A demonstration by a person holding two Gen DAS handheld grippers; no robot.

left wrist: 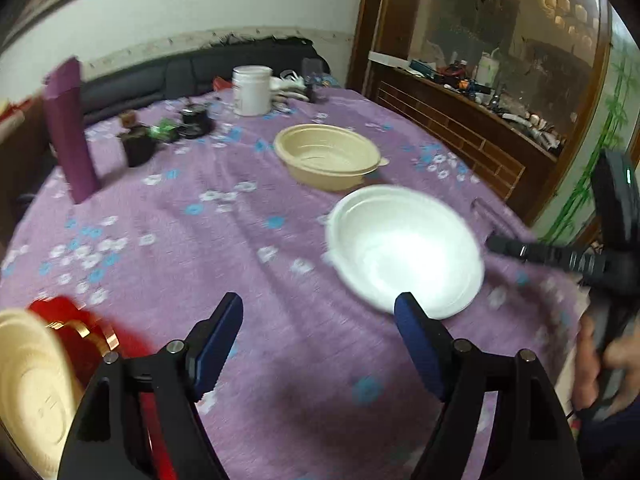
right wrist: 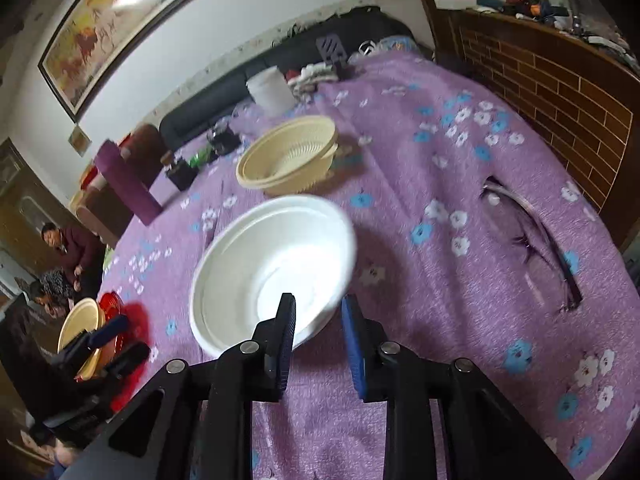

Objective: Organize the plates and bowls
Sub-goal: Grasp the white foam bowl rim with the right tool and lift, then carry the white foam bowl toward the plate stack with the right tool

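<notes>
A white bowl [left wrist: 404,250] [right wrist: 276,268] sits on the purple flowered tablecloth [left wrist: 240,240] [right wrist: 460,184]. A beige bowl [left wrist: 328,156] [right wrist: 288,156] stands behind it. Another beige bowl [left wrist: 28,388] [right wrist: 78,328] rests on a red plate [left wrist: 80,328] [right wrist: 128,320] at the near left edge. My left gripper [left wrist: 319,314] is open and empty, just left of the white bowl; it also shows in the right wrist view [right wrist: 112,340]. My right gripper [right wrist: 318,308] is open, its jaws straddling the white bowl's near rim without gripping it.
A tall purple cylinder [left wrist: 70,132] [right wrist: 124,180], a white jar [left wrist: 252,90] [right wrist: 270,90], small dark bottles [left wrist: 138,142] and folded cloths [right wrist: 312,74] stand at the table's back. Eyeglasses [right wrist: 532,240] lie at the right. A wooden cabinet [left wrist: 460,128] stands beyond the table.
</notes>
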